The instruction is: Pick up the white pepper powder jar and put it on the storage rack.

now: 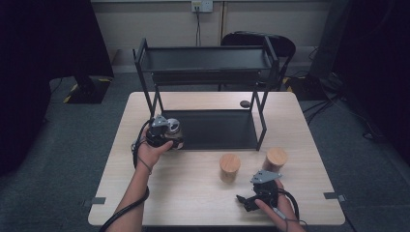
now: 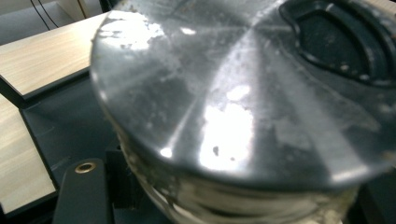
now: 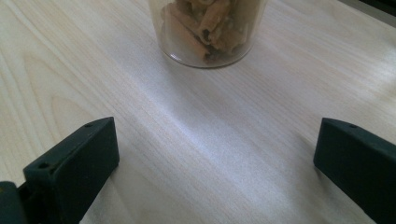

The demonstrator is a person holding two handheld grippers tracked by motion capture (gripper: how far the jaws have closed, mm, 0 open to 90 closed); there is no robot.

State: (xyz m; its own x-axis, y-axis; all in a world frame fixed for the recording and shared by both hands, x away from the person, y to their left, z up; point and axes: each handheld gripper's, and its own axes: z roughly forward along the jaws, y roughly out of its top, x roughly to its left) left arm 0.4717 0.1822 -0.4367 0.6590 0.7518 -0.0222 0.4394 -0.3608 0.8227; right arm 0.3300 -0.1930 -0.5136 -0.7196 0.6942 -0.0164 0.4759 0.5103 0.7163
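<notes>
**Jar held at the rack's lower shelf**

The left gripper [image 1: 167, 133] is clamped around a jar [image 1: 173, 130] with a shiny metal lid [image 2: 224, 93], right at the front left corner of the black rack [image 1: 208, 63], over its lower shelf [image 1: 217, 128]. The right gripper [image 1: 256, 193] sits low on the bench [image 1: 193, 183], jaws spread wide and holding nothing. Just in front of the rack stand two wooden-lidded jars [image 1: 229, 166], one showing pasta [image 3: 210, 28] through its glass.

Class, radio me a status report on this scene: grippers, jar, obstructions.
Left gripper shut on metal-lidded jar at rack's lower shelf. Right gripper open, empty, facing a wood-lidded jar. Nothing in the way.
</notes>
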